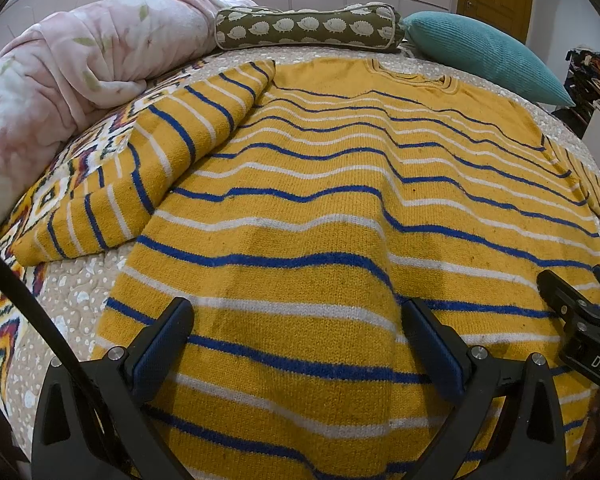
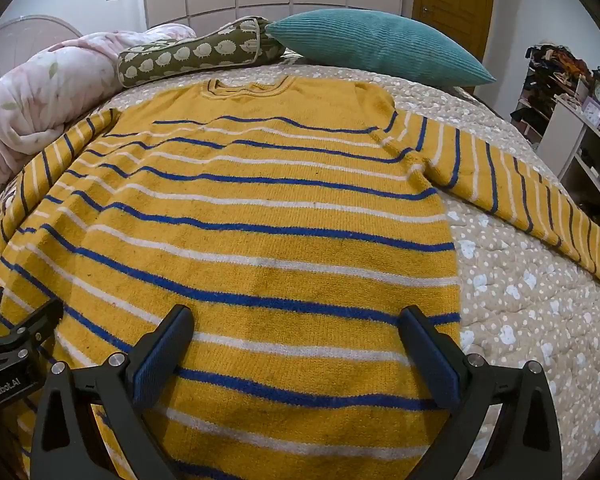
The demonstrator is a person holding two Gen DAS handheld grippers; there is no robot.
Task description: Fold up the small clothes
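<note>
A yellow sweater (image 1: 340, 208) (image 2: 268, 216) with blue and white stripes lies flat on the bed, collar away from me. Its left sleeve (image 1: 140, 168) spreads out to the left and its right sleeve (image 2: 520, 192) to the right. My left gripper (image 1: 296, 344) hovers open over the lower left part of the sweater, with only fabric below its wide-apart fingers. My right gripper (image 2: 296, 344) is open too, above the lower right part near the side edge. In the left wrist view the right gripper (image 1: 580, 312) shows at the right edge; in the right wrist view the left gripper (image 2: 16, 340) shows at the left edge.
A beige dotted bedspread (image 2: 540, 320) covers the bed. A pink floral duvet (image 1: 60, 80) is bunched at the far left, with a patterned blanket (image 1: 4, 320) beneath it. A hedgehog-print bolster (image 1: 308, 28) and a teal cushion (image 2: 380, 44) lie beyond the collar. Shelves (image 2: 580, 152) stand at the right.
</note>
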